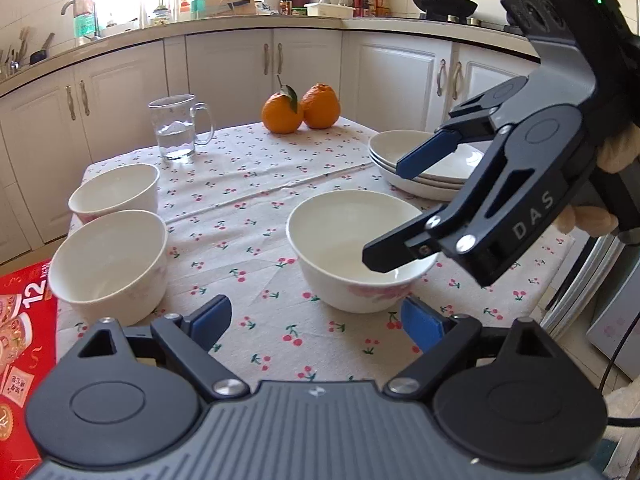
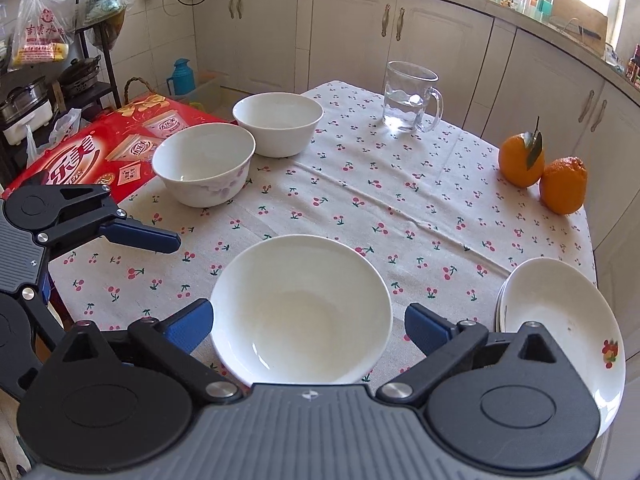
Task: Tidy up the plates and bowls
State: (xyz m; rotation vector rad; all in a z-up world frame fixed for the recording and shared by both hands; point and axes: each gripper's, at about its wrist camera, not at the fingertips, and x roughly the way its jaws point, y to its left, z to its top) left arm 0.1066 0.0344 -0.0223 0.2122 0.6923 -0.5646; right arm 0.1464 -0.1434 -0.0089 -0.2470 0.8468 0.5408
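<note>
**Both tongs apart over the cherry-print tabletop, right pair straddling the near bowl**

Tabletop (image 2: 400, 208): covered in a white cloth with small red cherries, one crease running across the middle. Kitchen cabinets (image 1: 224, 64) behind it.

Red carton (image 2: 120, 140): sits off the tabletop edge at 10 o'clock in the right wrist view, beside the two far bowls.

Plate stack (image 2: 560, 320): shallow white plates, nested, at 4 o'clock in the right wrist view; a small flower print on the top plate's rim. In the left wrist view the same stack (image 1: 396, 148) lies at 2 o'clock, partly hidden behind the right tongs.

Near bowl (image 2: 300, 308): white, empty, upright, at 6 o'clock in the right wrist view.

Two more bowls: one with a faint pink pattern (image 2: 204, 164) at 10 o'clock, a plain one (image 2: 278, 122) just behind it at 11 o'clock, rims close together; I cannot tell if they touch.

Right tongs (image 2: 308, 326): apart, one blue pad on each side of the near bowl; contact with the rim not clear. From the left wrist view they (image 1: 394, 210) hang over that bowl (image 1: 344, 240).

Left tongs (image 1: 316, 322): apart, holding nothing, just short of the near bowl.

Glass mug (image 2: 410, 98): some water in it, at 12 o'clock.

Two oranges (image 2: 542, 174): touching, at 2 o'clock, one with a leaf.
</note>
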